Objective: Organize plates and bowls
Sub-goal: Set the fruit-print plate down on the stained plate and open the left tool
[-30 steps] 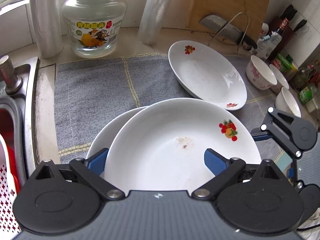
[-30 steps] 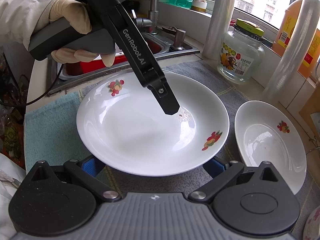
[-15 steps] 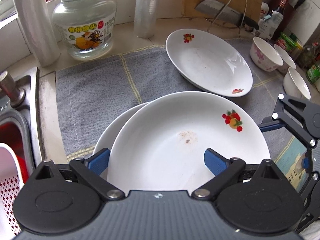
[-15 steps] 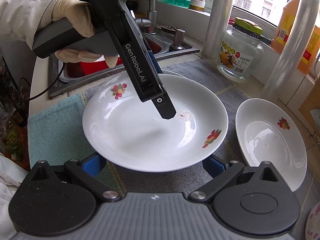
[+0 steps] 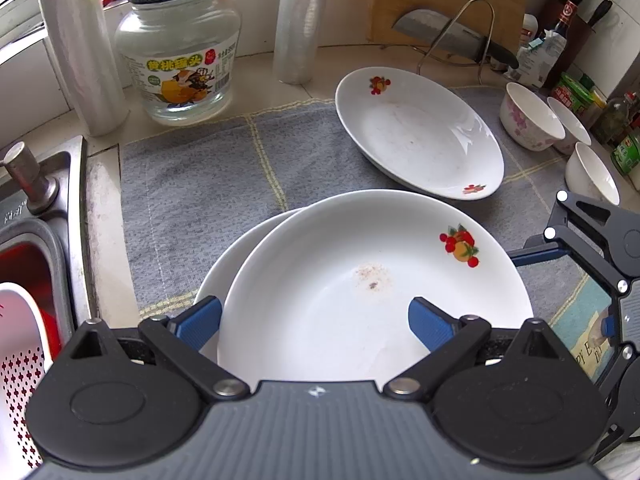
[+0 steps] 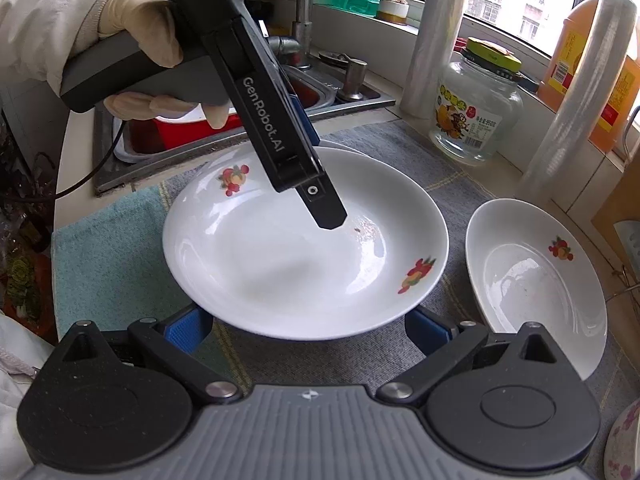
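Little has shifted: left claw (image 5: 314, 322) stays spread wide over the top plate (image 5: 372, 292), stacked on another on the bench; right claw (image 6: 308, 330) gapes empty beside its rim, likely steadying alignment.

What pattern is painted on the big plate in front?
The plate is white with small red and orange fruit sprigs near its rim, clearest in the left wrist view.

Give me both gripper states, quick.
Left gripper: open, straddling the top plate rim, not clamped.
Right gripper: open, holding nothing.
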Demonstrator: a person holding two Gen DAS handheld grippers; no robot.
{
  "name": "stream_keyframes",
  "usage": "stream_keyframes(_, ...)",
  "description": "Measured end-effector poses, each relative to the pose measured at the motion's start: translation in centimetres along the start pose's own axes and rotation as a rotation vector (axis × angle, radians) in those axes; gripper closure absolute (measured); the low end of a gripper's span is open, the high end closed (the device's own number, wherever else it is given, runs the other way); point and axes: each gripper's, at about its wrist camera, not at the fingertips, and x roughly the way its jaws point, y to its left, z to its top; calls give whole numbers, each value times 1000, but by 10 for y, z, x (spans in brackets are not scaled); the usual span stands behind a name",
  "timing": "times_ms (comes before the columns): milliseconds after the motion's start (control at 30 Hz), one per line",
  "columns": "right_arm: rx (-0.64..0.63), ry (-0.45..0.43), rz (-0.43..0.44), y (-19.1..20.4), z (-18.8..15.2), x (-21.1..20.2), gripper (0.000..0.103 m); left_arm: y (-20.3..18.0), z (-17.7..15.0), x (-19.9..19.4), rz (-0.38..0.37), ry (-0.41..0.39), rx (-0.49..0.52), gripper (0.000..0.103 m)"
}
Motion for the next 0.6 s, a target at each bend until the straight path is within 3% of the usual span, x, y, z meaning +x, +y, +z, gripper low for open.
stream_keyframes(600, -37, 36, -3, 2, 7, 4, 0, 2, -5, -4, 14, -33, -22, 4)
